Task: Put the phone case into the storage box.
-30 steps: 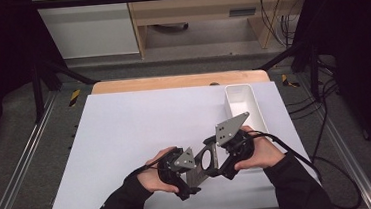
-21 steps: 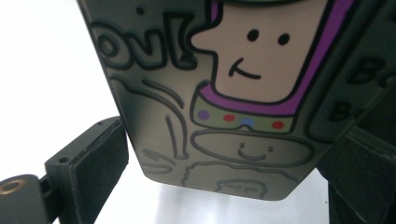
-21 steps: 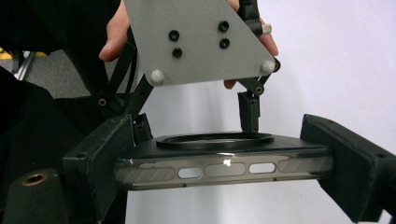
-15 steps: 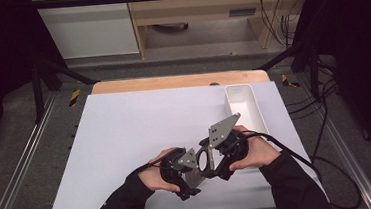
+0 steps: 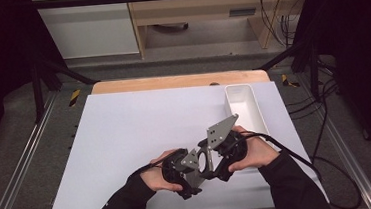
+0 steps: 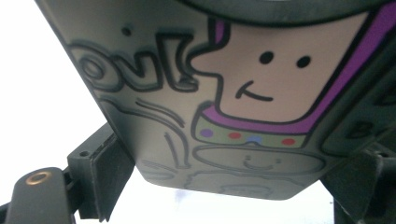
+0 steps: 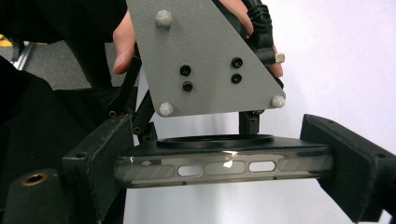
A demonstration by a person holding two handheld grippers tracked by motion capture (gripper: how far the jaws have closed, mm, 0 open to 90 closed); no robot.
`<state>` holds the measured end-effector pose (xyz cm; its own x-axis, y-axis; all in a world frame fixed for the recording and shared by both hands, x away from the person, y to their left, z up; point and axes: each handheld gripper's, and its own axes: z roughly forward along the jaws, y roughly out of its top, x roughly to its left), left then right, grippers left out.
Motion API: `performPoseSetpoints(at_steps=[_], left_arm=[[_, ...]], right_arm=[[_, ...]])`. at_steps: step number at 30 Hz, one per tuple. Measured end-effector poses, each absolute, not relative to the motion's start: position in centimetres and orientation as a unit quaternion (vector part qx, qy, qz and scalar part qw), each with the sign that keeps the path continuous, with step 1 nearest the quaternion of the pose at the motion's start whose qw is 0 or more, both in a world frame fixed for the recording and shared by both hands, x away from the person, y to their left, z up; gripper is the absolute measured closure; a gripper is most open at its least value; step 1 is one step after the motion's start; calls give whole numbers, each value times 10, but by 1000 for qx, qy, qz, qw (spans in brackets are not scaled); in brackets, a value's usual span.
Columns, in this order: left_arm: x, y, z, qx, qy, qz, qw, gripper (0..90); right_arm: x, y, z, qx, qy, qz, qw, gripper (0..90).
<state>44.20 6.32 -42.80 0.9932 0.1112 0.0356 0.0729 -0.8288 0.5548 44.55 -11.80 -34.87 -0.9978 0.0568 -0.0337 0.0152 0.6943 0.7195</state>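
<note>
Translucent, glossy phone case (image 7: 224, 168), cartoon-printed back, slotted edge: right gripper (image 7: 224, 170) clenched across it; left gripper (image 6: 233, 186) jaws just closing around it, contact unclear. Grey plate has tilted higher.

White table (image 5: 126, 139), 1 white tray (image 5: 244, 107)

**What the pictures hide**

In the high view the two grippers and hands cover the phone case (image 5: 204, 159), which is too small there to make out. In the left gripper view the case (image 6: 224, 107) runs off the top edge (its cartoon print is cut short and soft-focused). In the right gripper view the person's left hand (image 7: 125, 44) is half hidden behind the grey plate (image 7: 205, 60).
</note>
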Motion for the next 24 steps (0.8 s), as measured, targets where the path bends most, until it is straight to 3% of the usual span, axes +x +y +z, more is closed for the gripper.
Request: performPoseSetpoints(at_steps=[15, 24], left_arm=[[442, 64, -426, 947, 47, 38, 314, 117], [443, 69, -422, 937, 56, 35, 343, 117]], right_arm=[[445, -122, -346, 22, 913, 406, 31, 110], [443, -130, -341, 31, 890, 450, 63, 24]])
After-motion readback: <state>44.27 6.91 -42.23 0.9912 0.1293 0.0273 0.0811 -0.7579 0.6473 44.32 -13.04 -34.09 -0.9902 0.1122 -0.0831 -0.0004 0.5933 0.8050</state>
